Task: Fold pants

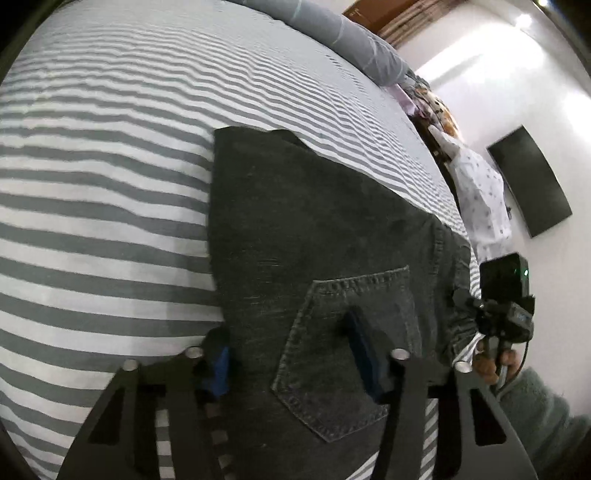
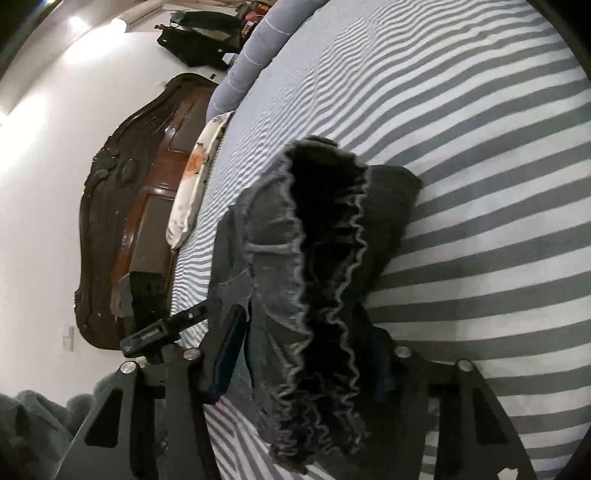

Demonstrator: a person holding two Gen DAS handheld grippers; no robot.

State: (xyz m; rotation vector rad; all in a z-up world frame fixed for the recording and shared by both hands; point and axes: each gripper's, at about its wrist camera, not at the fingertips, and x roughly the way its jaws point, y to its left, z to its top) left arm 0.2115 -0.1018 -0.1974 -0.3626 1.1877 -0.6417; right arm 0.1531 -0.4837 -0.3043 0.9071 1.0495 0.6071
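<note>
Dark grey denim pants (image 1: 314,236) lie flat on striped bed (image 1: 103,206), long axis running away from you. Your left tool (image 1: 291,365) sits open, fingers straddling back pocket (image 1: 347,354) at near end. Your right tool (image 2: 303,358) gapes around bunched, ruffled elastic waistband (image 2: 325,280), not clenched. Fabric thick, stiff, stitched seams. Grey pillow (image 1: 347,33) at far edge.
</note>
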